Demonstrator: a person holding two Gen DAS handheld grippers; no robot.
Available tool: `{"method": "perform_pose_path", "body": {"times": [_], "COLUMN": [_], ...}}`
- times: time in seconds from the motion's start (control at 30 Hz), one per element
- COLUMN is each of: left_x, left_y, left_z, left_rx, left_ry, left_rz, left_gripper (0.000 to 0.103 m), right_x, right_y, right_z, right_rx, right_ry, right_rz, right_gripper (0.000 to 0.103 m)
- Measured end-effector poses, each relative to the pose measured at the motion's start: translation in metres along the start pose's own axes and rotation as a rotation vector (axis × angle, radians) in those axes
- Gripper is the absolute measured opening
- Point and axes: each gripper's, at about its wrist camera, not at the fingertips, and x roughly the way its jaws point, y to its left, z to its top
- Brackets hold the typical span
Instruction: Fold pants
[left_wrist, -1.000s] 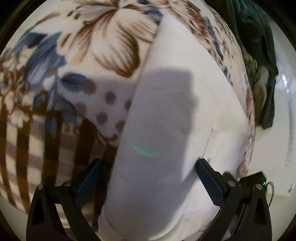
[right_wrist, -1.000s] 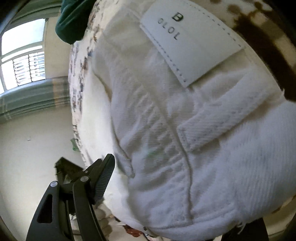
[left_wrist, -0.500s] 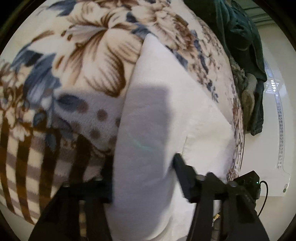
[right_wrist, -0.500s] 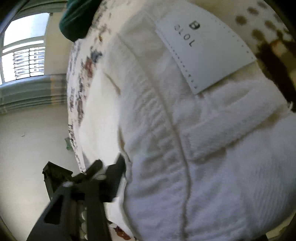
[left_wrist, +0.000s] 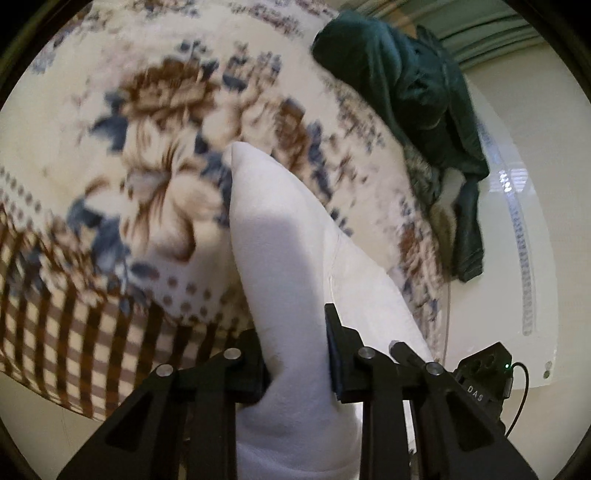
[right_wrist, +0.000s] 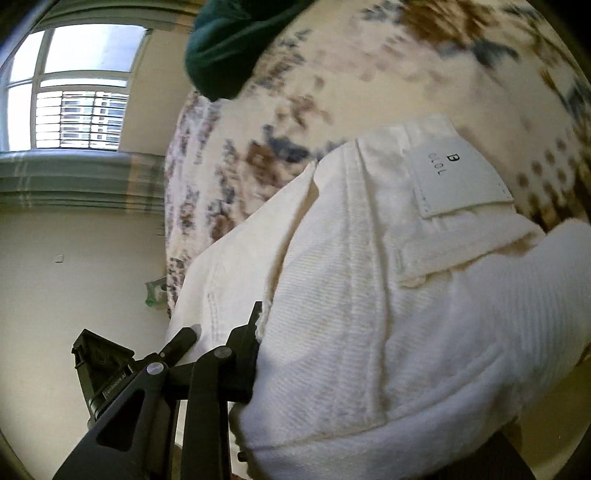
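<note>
White pants (left_wrist: 280, 236) lie on a flowered blanket; a leg of them rises in a folded ridge toward my left gripper (left_wrist: 295, 350). Its jaws are closing, and both pads press on the white cloth between them. In the right wrist view the waistband end of the pants (right_wrist: 369, 295) shows a belt loop and a white label (right_wrist: 458, 181). My right gripper (right_wrist: 295, 332) is closing on the bunched waist cloth. Only its left finger (right_wrist: 255, 328) shows, tight against the fabric; the other is hidden under it.
The brown and blue flowered blanket (left_wrist: 155, 155) covers the bed, with a checked border (left_wrist: 74, 325) at the near left. A dark green garment (left_wrist: 417, 96) lies at the bed's far edge. A window (right_wrist: 74, 96) and pale floor (right_wrist: 74, 266) lie beside the bed.
Both grippers went from wide open around the pants to closed on them. Both have risen, drawing the white cloth up off the blanket, so more of the bed and room shows.
</note>
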Motion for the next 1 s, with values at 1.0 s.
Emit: {"method": "perform_pose_path", "body": {"times": [1.0], "left_x": [0.012], "left_y": [0.256], "left_z": [0.478], "left_rx": [-0.012], "left_ry": [-0.150], "left_rz": [0.052], "left_gripper": [0.023], "right_x": [0.517], "right_y": [0.332], "right_z": [0.200], "right_rx": [-0.177], "right_ry": [0.012], "right_rz": [0.000], "right_gripper": [0.032]}}
